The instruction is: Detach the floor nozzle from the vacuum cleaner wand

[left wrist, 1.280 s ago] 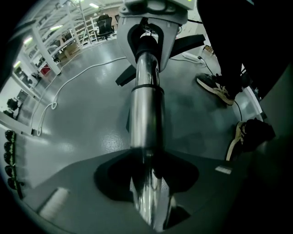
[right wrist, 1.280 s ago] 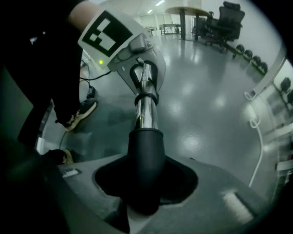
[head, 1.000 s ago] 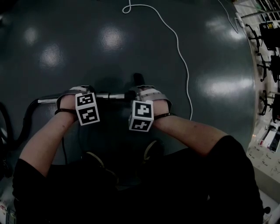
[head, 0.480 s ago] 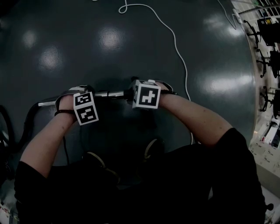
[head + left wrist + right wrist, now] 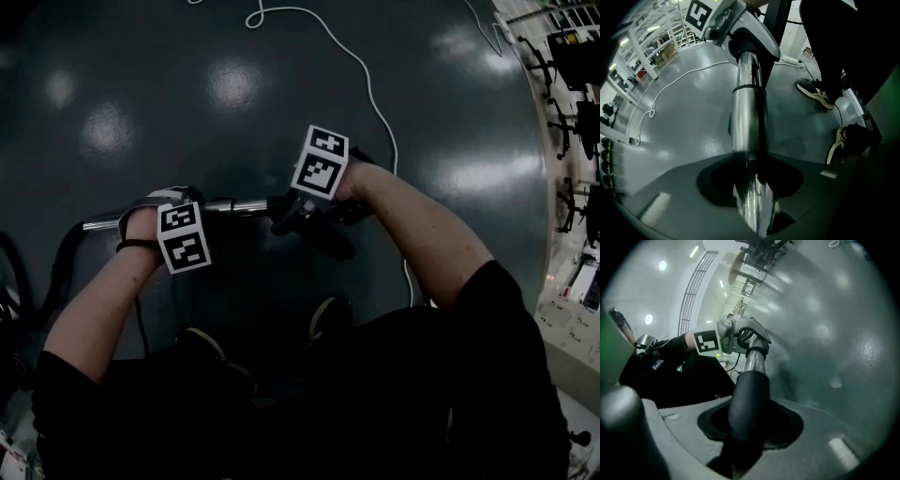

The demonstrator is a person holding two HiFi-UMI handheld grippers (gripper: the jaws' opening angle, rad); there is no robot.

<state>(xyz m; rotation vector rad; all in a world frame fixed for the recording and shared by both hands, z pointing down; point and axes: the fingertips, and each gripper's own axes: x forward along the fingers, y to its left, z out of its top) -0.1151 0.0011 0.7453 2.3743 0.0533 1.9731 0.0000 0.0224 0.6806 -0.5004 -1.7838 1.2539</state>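
Observation:
The chrome wand [image 5: 239, 204] lies level above the dark floor. My left gripper [image 5: 161, 208] points down and is shut on the wand [image 5: 747, 117], which runs straight out between its jaws. The black neck of the floor nozzle [image 5: 314, 228] sits at the wand's right end and slants down to the right. My right gripper [image 5: 302, 211], its marker cube now on top, holds this neck [image 5: 747, 399]. Its jaws are opening slightly with the neck still between them. In the right gripper view the neck still meets the chrome wand [image 5: 753, 363]. The nozzle's head is hidden.
A white cable [image 5: 375, 103] snakes over the glossy floor beyond the hands. A black hose [image 5: 56, 262] curves off the wand at the left. The person's shoes [image 5: 323, 319] stand just below the wand. Chairs and shelves [image 5: 572, 84] line the right edge.
My right hand has rolled over and risen, so its cube moved from below the wand to above it. The black neck turned with it and now slants down-right. The left hand stayed still.

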